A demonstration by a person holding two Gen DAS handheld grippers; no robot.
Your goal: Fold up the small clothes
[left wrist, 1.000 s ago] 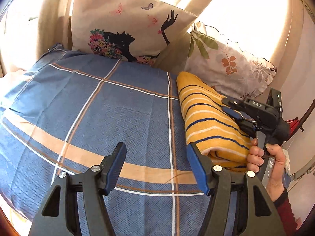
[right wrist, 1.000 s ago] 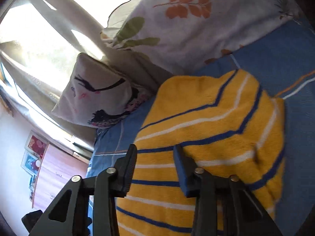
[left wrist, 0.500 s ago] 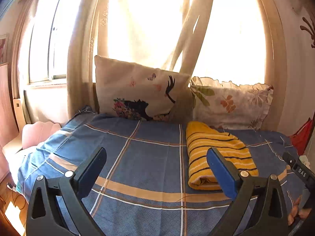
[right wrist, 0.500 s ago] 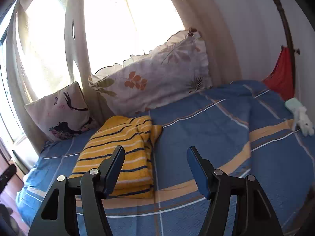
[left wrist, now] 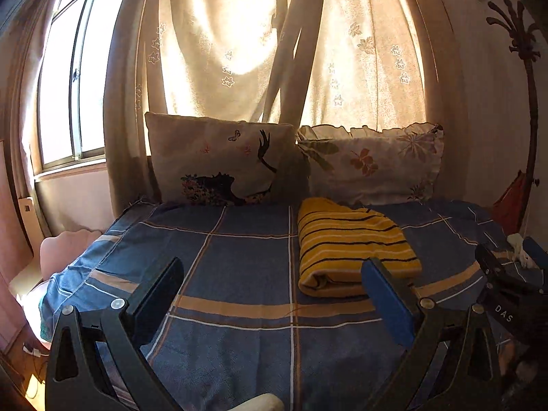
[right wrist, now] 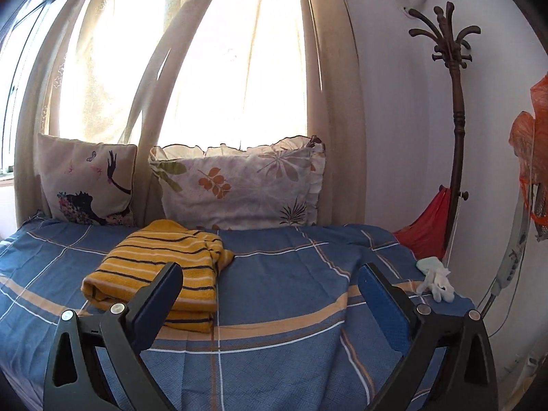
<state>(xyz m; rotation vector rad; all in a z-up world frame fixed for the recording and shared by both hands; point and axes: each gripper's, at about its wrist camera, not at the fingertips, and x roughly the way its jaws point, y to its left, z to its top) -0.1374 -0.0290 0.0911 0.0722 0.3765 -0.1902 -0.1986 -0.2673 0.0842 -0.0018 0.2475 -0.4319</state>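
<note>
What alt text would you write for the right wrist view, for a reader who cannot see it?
A folded yellow garment with dark and white stripes lies on a blue checked bedspread, in front of two patterned pillows and a bright curtained window. The open right gripper holds nothing.

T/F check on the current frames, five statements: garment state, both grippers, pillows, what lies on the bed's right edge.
1. The yellow striped garment lies folded on the blue bedspread. True.
2. The right gripper grips the garment. False: open, nothing between the jaws.
3. The left gripper is open. True.
4. Three pillows stand behind the garment. False: two, the silhouette pillow and the leaf pillow.
5. A white glove lies near the bed's right edge. True.
</note>
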